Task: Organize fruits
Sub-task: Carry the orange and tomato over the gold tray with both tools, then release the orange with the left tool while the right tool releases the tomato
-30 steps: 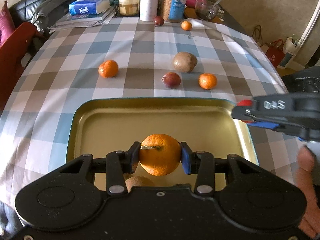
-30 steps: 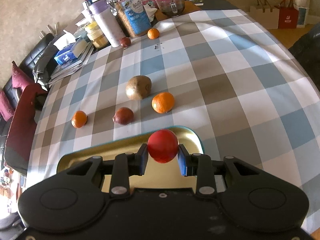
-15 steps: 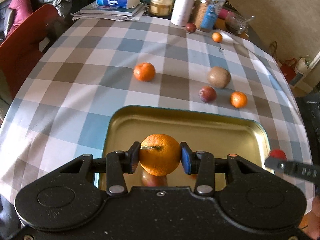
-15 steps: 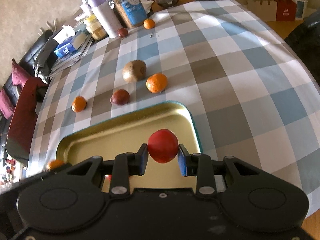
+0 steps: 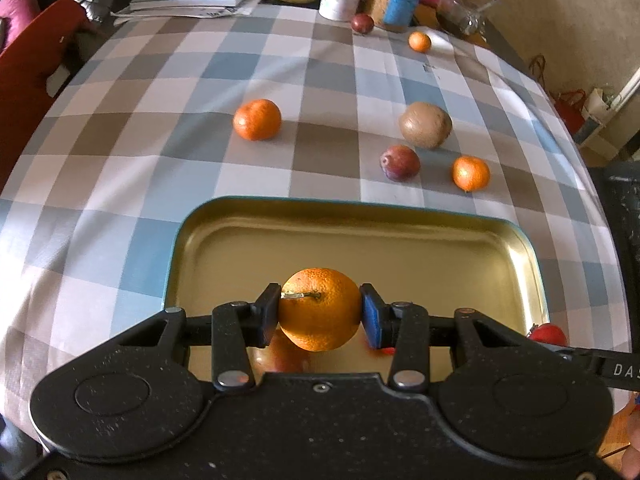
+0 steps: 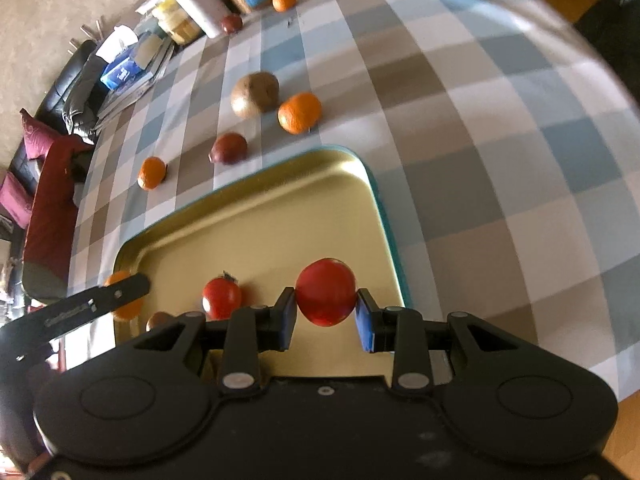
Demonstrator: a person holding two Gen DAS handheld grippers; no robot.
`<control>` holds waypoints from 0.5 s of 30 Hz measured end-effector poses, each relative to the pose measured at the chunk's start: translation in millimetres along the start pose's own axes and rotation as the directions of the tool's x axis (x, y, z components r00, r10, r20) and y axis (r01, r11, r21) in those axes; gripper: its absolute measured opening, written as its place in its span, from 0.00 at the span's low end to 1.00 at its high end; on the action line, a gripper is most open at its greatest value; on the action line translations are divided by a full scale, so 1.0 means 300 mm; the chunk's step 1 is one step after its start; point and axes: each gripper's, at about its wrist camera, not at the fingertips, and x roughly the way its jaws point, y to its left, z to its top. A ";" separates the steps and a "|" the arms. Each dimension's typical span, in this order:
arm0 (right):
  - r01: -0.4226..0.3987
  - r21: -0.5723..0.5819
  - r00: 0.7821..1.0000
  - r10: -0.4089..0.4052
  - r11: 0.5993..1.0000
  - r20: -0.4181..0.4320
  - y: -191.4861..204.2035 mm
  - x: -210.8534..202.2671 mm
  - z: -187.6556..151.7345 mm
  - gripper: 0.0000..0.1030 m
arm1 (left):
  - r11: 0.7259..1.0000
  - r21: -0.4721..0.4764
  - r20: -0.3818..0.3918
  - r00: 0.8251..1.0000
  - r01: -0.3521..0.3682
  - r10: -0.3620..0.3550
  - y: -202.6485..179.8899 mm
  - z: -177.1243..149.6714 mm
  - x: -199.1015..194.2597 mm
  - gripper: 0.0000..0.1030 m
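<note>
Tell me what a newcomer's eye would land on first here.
Two held fruits: an orange clamped in the left gripper and a red tomato in the right gripper, both over the gold tray. Beyond it, loose fruit lies scattered on the checked tablecloth, including a brown kiwi.

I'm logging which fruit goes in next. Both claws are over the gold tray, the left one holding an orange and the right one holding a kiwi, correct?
Not quite. The right claw holds a red tomato, not a kiwi, as the right wrist view shows. The kiwi lies on the checked tablecloth beyond the gold tray. The left claw does hold an orange over the tray.
</note>
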 end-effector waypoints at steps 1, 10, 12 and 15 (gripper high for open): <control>-0.003 0.004 1.000 0.003 1.000 -0.009 -0.003 0.003 -0.002 0.32 | 1.000 0.003 0.000 1.000 -0.005 0.005 -0.004 -0.001 0.002 0.48; 0.000 -0.003 1.000 0.000 1.000 -0.025 -0.005 0.005 -0.006 0.32 | 0.999 0.015 0.003 0.999 -0.032 0.032 -0.017 -0.003 0.000 0.49; -0.005 -0.013 1.000 0.005 1.000 -0.023 -0.003 0.002 -0.008 0.32 | 0.999 0.018 0.007 0.999 -0.033 0.033 -0.018 -0.006 -0.004 0.49; -0.016 -0.025 1.000 0.015 1.000 -0.026 0.001 0.002 -0.011 0.33 | 0.999 0.017 0.013 0.999 -0.035 0.035 -0.018 -0.009 -0.010 0.49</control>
